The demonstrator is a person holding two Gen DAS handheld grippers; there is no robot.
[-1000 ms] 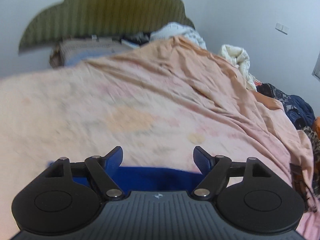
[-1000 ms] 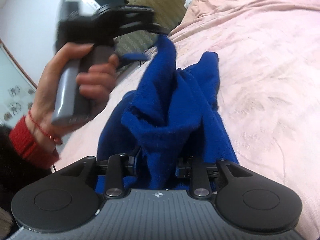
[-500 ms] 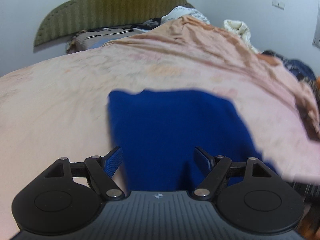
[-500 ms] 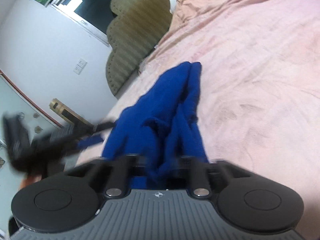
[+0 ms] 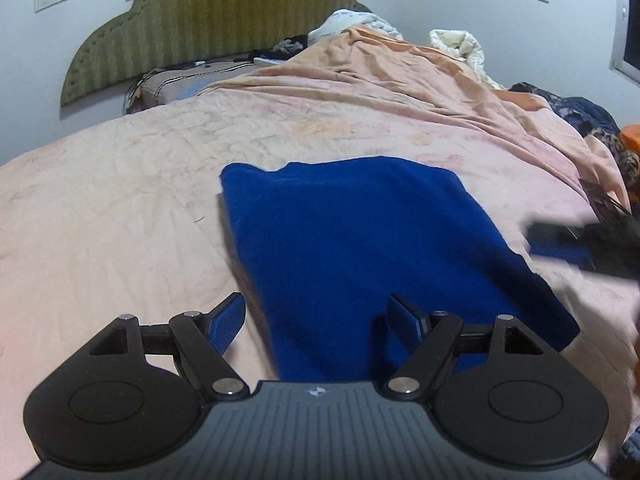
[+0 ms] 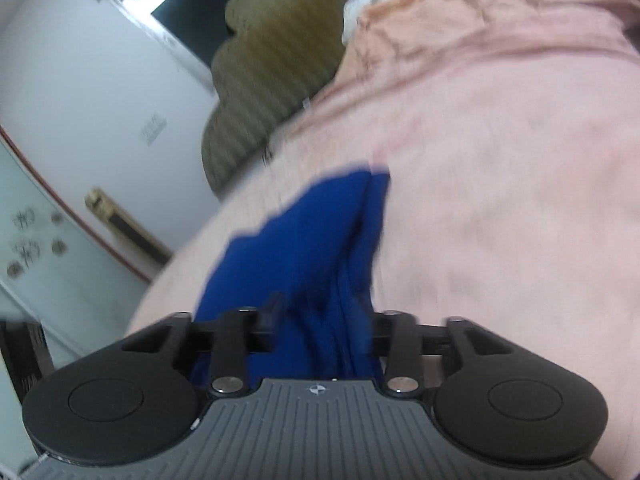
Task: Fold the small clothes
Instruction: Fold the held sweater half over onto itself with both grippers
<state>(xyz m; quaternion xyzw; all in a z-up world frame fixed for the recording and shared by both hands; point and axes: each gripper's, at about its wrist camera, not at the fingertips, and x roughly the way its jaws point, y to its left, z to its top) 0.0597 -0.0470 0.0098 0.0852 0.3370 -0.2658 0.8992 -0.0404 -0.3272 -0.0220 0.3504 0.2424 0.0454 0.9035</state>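
A blue knit garment [image 5: 360, 248] lies folded flat on the pink bedspread [image 5: 120, 208]. My left gripper [image 5: 318, 316] is open and empty, low over the garment's near edge, the cloth passing between its blue pads. In the right wrist view the same blue garment [image 6: 312, 248] runs away from me and a bunch of it sits between the fingers of my right gripper [image 6: 324, 320], which is shut on it. The right gripper also shows as a dark blur in the left wrist view [image 5: 580, 248], at the garment's right side.
A green padded headboard [image 5: 208, 20] stands at the far end. A rumpled peach blanket [image 5: 400, 76] and white bedding [image 5: 456, 44] lie at the back right. Dark clothes [image 5: 576, 112] are piled at the right edge. A window [image 6: 188, 12] shows at left.
The left gripper let go of the garment and drew back, so the cloth now lies spread flat ahead. The right gripper lowered its held end toward the bed.
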